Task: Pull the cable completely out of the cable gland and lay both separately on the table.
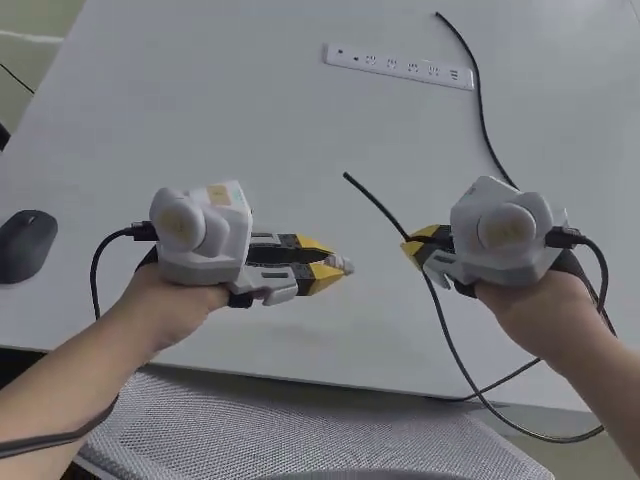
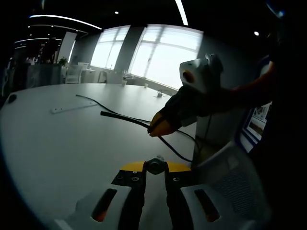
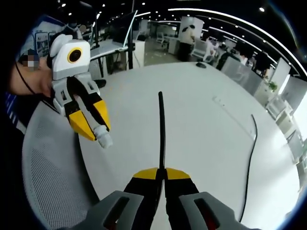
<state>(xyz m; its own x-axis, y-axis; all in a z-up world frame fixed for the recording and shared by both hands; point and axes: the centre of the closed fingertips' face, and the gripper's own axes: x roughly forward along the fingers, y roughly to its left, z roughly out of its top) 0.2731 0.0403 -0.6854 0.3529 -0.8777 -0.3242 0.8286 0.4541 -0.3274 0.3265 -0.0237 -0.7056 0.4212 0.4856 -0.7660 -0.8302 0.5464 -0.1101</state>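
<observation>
Grey plastic is being pinched on the left: the cable gland (image 1: 345, 266) is being gripped between the closed yellow tips of the left gripper (image 1: 328, 270), above the near edge of the white table (image 1: 230, 120). Gland and cable are being held apart, with open air between them, so the pulling appears finished and the laying down is judged to be the step in hand. On the right, the black cable (image 1: 375, 205) is being clamped by the right gripper (image 1: 412, 248). Its free end is being pointed up and left, and its long tail is hanging off the table edge.

The gland is probably best lowered onto the surface before release, since it may roll. The cable is better laid farther in, because its hanging tail could drag it off.
</observation>
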